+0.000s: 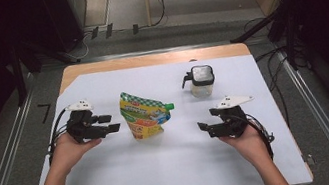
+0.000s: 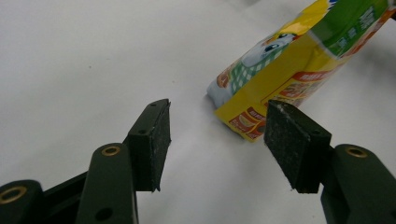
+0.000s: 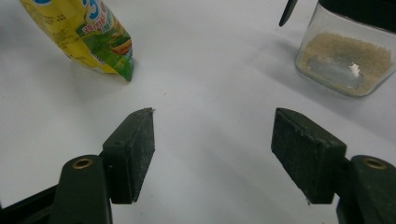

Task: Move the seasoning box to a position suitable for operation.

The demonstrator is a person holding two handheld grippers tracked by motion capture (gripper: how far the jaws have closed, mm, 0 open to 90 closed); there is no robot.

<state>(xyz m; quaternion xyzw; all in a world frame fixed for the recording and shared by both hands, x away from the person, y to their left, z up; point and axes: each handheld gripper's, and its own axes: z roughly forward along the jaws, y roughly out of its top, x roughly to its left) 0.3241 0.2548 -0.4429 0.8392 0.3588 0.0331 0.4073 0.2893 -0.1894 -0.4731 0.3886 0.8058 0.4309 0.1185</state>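
Left gripper [image 1: 112, 122] open and empty with yellow pouch [image 1: 145, 114] standing just ahead of its jaws, right gripper [image 1: 208, 120] likewise open and empty, pouch farther off ahead-left, glass jar [image 1: 201, 81] ahead-right.

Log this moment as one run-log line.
left claw: open, beside pouch | right claw: open, empty | jar: untouched
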